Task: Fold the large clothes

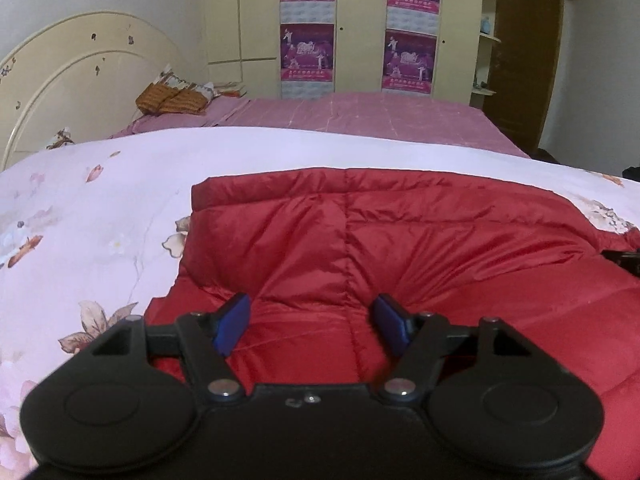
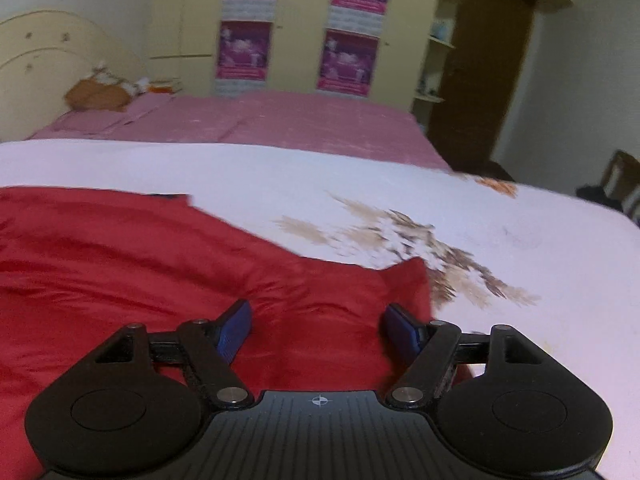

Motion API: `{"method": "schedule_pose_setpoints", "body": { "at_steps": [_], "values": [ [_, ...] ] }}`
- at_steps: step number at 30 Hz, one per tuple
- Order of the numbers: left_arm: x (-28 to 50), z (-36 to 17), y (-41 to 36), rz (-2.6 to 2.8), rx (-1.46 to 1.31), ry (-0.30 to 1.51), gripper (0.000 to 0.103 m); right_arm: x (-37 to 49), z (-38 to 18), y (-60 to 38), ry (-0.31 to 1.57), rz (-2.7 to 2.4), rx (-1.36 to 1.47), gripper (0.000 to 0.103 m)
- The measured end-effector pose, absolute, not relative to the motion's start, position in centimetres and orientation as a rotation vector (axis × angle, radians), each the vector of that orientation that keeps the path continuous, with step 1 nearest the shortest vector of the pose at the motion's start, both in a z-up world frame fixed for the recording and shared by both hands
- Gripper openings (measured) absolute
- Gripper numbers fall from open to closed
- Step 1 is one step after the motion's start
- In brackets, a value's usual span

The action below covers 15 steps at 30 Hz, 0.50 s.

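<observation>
A red puffy down jacket (image 1: 360,240) lies spread on a floral white quilt (image 1: 100,208). My left gripper (image 1: 313,326) hangs low over the jacket's near part. It is open, its blue pads (image 1: 232,328) set apart, with red fabric bulging between them and no squeeze visible. My right gripper (image 2: 320,330) is over the jacket (image 2: 140,260) near its right edge, also open. Its right pad (image 2: 402,330) sits by the jacket's raised corner (image 2: 416,276). The right wrist view is blurred.
The quilt (image 2: 440,200) covers the near part of a bed with a pink sheet (image 1: 360,116) behind it. A headboard (image 1: 80,68) and pillows (image 1: 176,98) stand at the far left. A wardrobe with posters (image 1: 308,28) and a brown door (image 1: 524,52) are at the back.
</observation>
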State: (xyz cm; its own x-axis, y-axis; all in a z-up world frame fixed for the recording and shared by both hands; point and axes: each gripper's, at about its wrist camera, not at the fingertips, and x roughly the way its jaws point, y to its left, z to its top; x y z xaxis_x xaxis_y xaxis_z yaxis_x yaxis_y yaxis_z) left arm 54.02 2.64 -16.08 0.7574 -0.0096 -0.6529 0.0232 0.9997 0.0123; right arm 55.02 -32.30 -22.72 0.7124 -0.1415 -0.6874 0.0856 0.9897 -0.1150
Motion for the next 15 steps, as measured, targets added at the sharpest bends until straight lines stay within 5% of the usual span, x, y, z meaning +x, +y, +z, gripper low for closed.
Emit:
{"method": "schedule_pose_setpoints", "body": {
  "at_steps": [2,4,15],
  "values": [
    [54.3,-16.2,2.6,-0.019,0.007,0.719,0.070,55.5,-23.0,-33.9,0.784,-0.149,-0.021,0.094],
    [54.4,-16.1,2.6,-0.019,0.011,0.726,0.070,55.9,-23.0,-35.5,0.811,-0.155,0.047,0.098],
    [50.8,-11.1,2.1,-0.020,0.004,0.685,0.078,49.9,-15.6,-31.6,0.691,0.007,0.022,0.093]
  ]
}}
